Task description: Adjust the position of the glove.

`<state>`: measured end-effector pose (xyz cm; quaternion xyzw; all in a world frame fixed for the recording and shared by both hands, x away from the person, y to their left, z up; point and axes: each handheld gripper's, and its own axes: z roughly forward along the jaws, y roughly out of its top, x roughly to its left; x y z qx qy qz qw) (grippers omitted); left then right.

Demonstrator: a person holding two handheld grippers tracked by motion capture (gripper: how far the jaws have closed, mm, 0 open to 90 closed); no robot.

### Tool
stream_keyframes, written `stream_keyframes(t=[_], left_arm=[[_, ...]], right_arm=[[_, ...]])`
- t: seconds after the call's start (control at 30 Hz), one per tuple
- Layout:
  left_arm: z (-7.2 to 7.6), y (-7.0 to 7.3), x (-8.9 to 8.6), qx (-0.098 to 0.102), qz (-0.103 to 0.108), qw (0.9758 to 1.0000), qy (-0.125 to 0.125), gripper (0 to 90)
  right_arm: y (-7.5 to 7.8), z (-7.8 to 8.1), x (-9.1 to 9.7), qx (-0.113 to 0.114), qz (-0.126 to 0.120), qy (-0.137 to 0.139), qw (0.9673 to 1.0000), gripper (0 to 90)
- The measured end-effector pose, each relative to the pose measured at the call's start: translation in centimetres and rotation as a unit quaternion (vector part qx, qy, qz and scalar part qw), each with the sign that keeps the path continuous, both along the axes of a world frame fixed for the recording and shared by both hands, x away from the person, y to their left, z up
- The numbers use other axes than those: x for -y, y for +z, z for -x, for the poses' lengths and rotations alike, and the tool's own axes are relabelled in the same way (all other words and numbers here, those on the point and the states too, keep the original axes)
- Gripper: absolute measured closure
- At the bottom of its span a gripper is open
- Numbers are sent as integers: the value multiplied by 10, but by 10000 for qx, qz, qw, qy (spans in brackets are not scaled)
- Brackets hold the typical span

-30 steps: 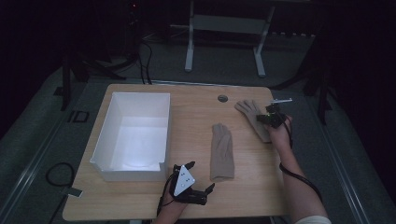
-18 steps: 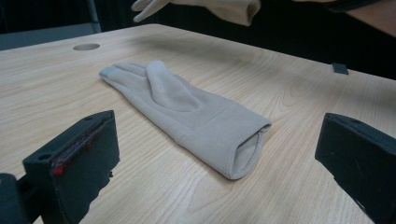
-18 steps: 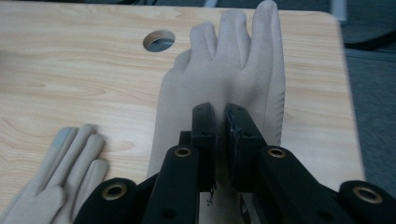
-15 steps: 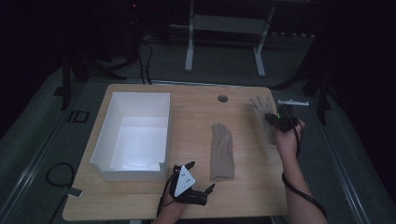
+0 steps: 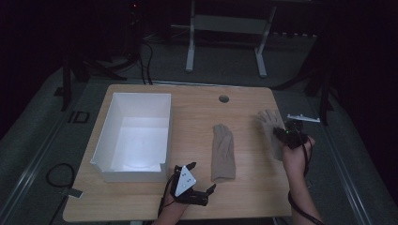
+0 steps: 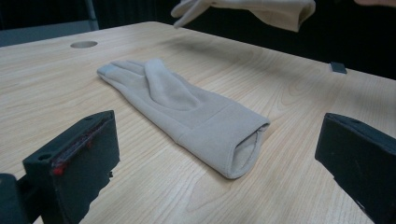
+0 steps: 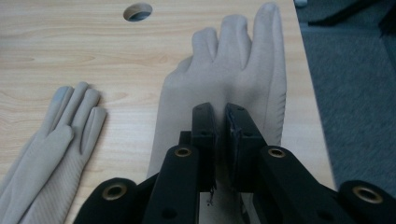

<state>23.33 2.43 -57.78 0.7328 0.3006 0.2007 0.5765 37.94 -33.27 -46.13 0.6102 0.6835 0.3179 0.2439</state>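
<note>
Dim room, wooden desk [image 5: 141, 206]: right gripper [image 7: 219, 121] clamped on glove [image 7: 229, 79] at right edge, left gripper [image 6: 219, 158] jaws apart near second glove [image 6: 187, 109]; thin pinch could slip.

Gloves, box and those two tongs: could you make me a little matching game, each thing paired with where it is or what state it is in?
Things:
1. white box
2. middle glove
3. right tongs
4. left tongs

States:
a. open, near the table's front edge
b. shut on the other glove
c. empty, on the table's left side
d. lying flat, untouched

Pairs: 1-c, 2-d, 3-b, 4-a
</note>
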Motion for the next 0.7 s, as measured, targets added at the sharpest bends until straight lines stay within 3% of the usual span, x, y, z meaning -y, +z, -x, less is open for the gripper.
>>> stream_keyframes(t=[0.2,0.23,0.33,0.43,0.6,0.7], left_arm=[[0,0,1,3,-4,10000,-43,1],[0,0,0,-1,6,10000,-57,1],[0,0,0,-13,3,10000,-60,1],[-1,0,0,-9,0,10000,-37,2],[0,0,0,-5,1,10000,-56,1],[0,0,1,11,-11,10000,-66,1]], right_arm=[[-20,14,2,-162,38,-97,9998,829],[-29,18,3,-235,-106,-143,9996,828],[-39,21,3,-311,-166,-201,9992,826],[-59,25,0,-483,-199,-207,9984,816],[-79,26,-4,-626,-59,-162,9979,774],[-84,27,-4,-585,-47,-121,9982,749]])
